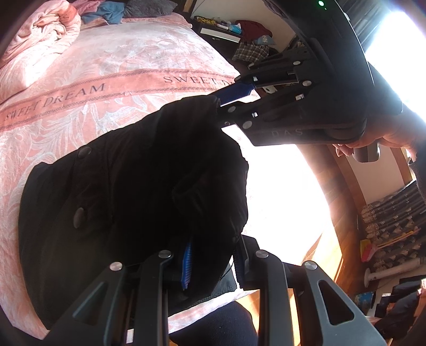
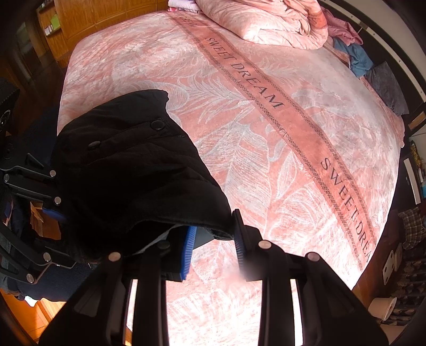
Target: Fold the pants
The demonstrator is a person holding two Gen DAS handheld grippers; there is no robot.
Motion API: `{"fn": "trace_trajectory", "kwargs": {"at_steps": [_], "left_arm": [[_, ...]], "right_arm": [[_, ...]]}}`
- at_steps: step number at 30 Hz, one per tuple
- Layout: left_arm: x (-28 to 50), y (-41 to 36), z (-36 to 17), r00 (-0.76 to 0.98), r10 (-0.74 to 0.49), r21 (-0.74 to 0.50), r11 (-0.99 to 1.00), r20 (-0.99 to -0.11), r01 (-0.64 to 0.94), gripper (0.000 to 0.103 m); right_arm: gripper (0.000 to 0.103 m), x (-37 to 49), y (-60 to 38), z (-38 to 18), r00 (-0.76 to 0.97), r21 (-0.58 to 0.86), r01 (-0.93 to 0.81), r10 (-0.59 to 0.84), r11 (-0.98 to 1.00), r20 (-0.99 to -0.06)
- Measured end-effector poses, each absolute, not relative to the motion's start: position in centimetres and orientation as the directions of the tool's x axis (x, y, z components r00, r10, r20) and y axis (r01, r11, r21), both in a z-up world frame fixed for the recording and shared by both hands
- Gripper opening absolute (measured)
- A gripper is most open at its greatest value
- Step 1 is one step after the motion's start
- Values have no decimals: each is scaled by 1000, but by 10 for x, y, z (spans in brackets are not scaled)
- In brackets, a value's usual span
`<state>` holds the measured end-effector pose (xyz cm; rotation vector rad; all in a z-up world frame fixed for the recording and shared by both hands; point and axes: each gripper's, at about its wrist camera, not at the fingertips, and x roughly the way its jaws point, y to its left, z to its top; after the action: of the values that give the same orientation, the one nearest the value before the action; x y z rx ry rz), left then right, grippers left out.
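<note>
Pants (image 1: pixel 138 186), black with snap buttons, hang bunched between the two grippers above the near edge of the bed (image 1: pixel 111 58), their lower folds draping onto the pink "SWEET DREAM" bedspread (image 2: pixel 266 138). At the left, the left gripper (image 1: pixel 213 268) has its blue-padded fingers (image 1: pixel 187 266) clamped on one end of the cloth. At the right, the right gripper (image 2: pixel 213 250) has its fingers (image 2: pixel 189 248) pinching a hem of the same garment. A rumpled pink duvet (image 2: pixel 266 24) lies at the far end of the bed.

Bedspread (image 2: pixel 266 138) band reads "SWEET DREAM"; claw (image 1: pixel 234 98) perhaps "DAS".
</note>
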<state>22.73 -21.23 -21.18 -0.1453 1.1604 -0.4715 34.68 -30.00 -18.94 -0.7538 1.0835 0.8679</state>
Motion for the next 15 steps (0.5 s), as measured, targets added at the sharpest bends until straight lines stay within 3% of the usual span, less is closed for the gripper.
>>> {"fn": "trace_trajectory", "kwargs": {"at_steps": [15], "left_arm": [[233, -237, -244, 268, -392, -319, 907, -880, 276, 25]], "right_arm": [[27, 348, -317, -229, 182, -68, -882, 205, 465, -962]]}}
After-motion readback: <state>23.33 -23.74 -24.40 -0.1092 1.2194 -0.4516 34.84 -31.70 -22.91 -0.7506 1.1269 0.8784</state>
